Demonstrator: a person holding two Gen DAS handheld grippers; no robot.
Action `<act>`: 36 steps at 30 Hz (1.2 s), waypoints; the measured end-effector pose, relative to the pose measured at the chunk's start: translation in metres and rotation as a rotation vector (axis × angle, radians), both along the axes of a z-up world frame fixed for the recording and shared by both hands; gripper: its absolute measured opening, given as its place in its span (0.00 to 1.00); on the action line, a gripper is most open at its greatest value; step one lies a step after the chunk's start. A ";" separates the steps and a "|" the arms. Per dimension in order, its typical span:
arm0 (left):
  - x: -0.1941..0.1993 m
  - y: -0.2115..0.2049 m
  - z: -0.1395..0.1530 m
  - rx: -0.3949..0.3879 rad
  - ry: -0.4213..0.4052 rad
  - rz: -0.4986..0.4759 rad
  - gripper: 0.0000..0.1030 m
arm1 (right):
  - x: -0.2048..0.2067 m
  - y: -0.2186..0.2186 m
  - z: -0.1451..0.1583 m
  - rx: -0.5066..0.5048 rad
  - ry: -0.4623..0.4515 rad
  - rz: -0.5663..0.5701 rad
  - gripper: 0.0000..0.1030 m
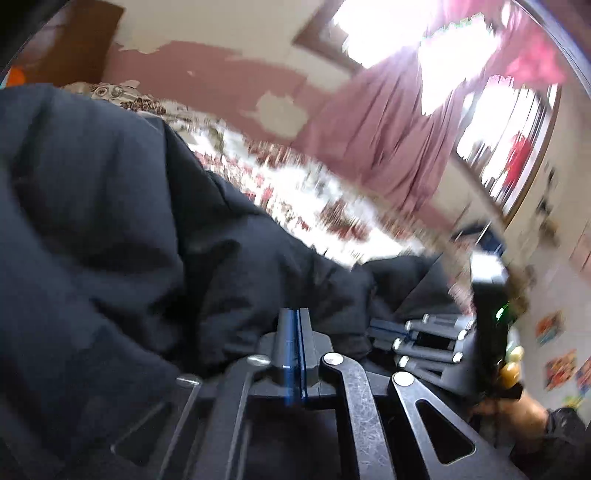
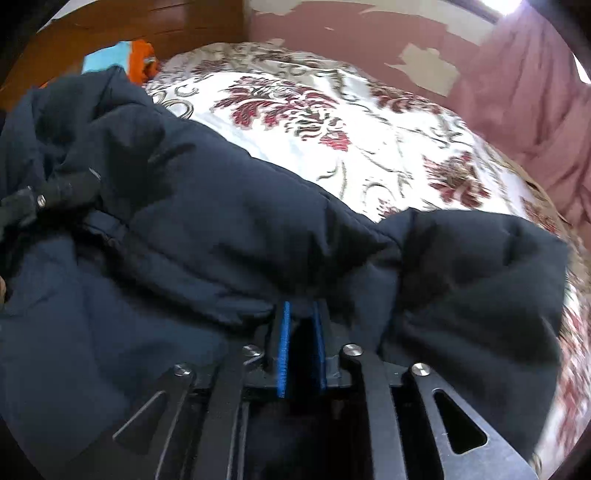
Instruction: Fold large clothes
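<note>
A large dark navy padded jacket (image 2: 192,236) lies bunched on a bed and fills the lower left of both views; it also shows in the left wrist view (image 1: 110,221). My left gripper (image 1: 294,321) has its blue pads pressed together, with the jacket's fabric bulging just beyond the tips; no cloth shows between them. My right gripper (image 2: 301,310) is shut on a thick fold of the jacket, its pads a little apart with dark fabric between them. The right gripper also appears in the left wrist view (image 1: 384,326), low at the right, gripping the jacket's edge.
The bed has a white bedspread with red flowers (image 2: 332,122). A pink curtain (image 1: 388,122) hangs by a bright window (image 1: 495,122) at the right. A wooden headboard (image 2: 147,26) and orange and blue cloth (image 2: 125,59) sit at the far left. A peeling pink wall (image 2: 369,37) is behind.
</note>
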State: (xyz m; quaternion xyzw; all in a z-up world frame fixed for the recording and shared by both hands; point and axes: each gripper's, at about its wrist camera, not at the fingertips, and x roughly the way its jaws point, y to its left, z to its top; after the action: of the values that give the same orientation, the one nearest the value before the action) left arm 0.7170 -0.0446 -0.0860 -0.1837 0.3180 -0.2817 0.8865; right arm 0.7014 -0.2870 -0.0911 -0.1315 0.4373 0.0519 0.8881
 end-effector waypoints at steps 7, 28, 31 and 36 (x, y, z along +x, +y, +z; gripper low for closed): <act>-0.033 0.004 0.025 0.031 -0.028 0.116 0.16 | -0.060 -0.004 0.047 -0.003 -0.078 -0.046 0.63; -0.237 0.008 0.164 0.250 -0.241 0.293 1.00 | -0.285 -0.012 0.142 0.241 -0.454 -0.036 0.88; -0.276 0.008 0.173 0.282 -0.274 0.315 1.00 | -0.313 -0.012 0.149 0.240 -0.476 -0.025 0.89; -0.332 0.001 0.187 0.378 -0.331 0.316 1.00 | -0.360 -0.008 0.157 0.250 -0.513 -0.020 0.89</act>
State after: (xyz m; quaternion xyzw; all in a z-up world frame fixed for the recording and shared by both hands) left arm 0.3850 -0.0436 0.1010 -0.0143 0.1833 -0.1022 0.9776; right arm 0.3413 -0.2950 0.0657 -0.0255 0.1898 0.0617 0.9795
